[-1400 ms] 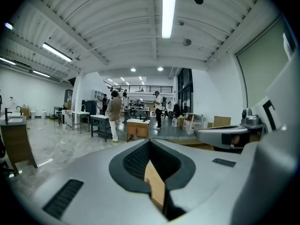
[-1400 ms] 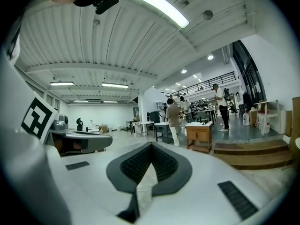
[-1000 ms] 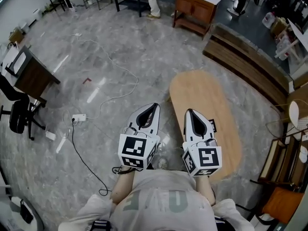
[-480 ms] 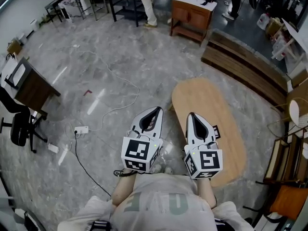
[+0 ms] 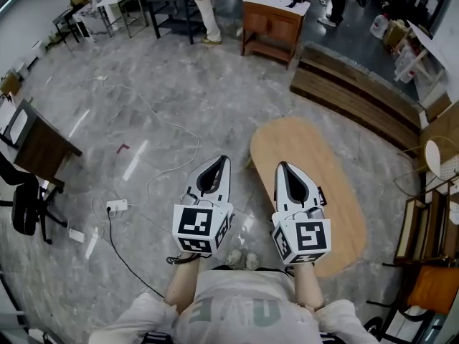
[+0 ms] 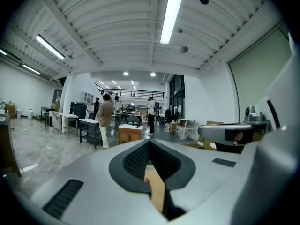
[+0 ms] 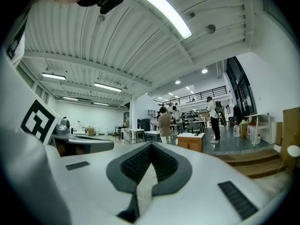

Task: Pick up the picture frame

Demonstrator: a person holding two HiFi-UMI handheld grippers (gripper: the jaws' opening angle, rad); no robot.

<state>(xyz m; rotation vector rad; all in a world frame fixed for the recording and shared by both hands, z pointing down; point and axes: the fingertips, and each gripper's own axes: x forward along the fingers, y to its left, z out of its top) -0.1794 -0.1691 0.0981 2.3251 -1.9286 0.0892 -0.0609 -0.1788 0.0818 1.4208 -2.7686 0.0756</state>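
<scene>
no frame in the tongs yet, both closed and empty

a wide grey marble floor (image 5: 143, 106) fills most of the room, with an oval wooden table (image 5: 301, 149) standing at the person's right. the left gripper (image 5: 221, 162) hangs over the floor just beside the table's near-left edge, and the right gripper (image 5: 282, 168) is above the table top. in their own views both pairs of jaws meet at the tips and nothing is between them; only table wood and floor show through the gaps.

the picture frame is not clear to me. a small dark-edged thing (image 5: 320, 191) lies on the table just beside the right gripper, mostly hidden by it. that may be the frame, but i cannot tell for sure.

if it is, i think it will be light and stiff, with a smooth front that may be glass, so slippery and easy to crack. better to take it by the border, across one edge, not pressing on the face. lying flat it gives little to grip, so one edge may first need lifting.
</scene>
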